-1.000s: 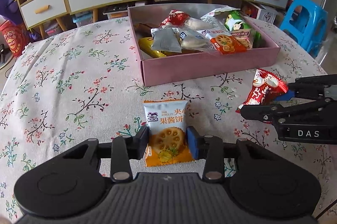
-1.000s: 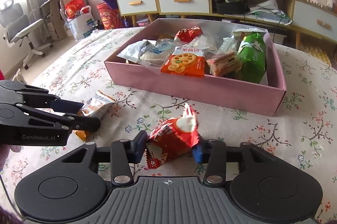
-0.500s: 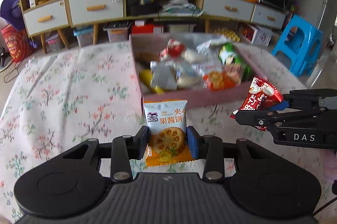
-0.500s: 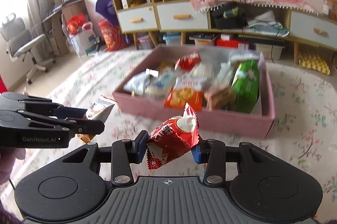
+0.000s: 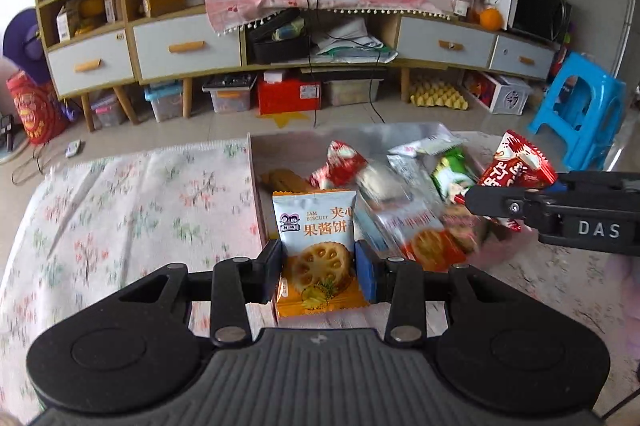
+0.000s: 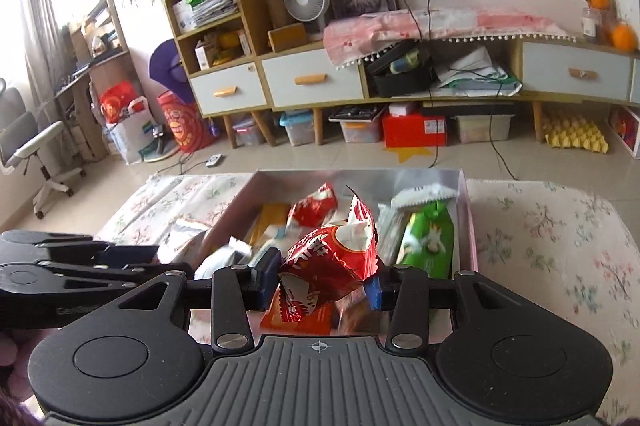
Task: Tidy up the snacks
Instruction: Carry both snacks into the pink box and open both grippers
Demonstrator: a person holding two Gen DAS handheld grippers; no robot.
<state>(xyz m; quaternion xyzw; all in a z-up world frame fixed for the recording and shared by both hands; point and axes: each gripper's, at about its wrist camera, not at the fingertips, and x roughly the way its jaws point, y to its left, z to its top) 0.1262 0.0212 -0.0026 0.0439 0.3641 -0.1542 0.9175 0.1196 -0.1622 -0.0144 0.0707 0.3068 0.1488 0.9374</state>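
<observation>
Above the pink box [image 5: 256, 193] at twelve o'clock, the left gripper [image 5: 318, 264] pinches a light, crinkly jam biscuit packet [image 5: 316, 226] across its lower sides, while the right gripper [image 6: 320, 284] clamps a puffy, slippery red snack packet [image 6: 332, 258] mid-body.

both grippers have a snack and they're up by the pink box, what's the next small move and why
Probably carry both a little further over the pink box and then open. The left gripper is shut on the jam biscuit packet and the right gripper on the red snack packet. Both packets hang clear of the floral tablecloth, in front of the box's snacks, so only the drop seems left.
</observation>
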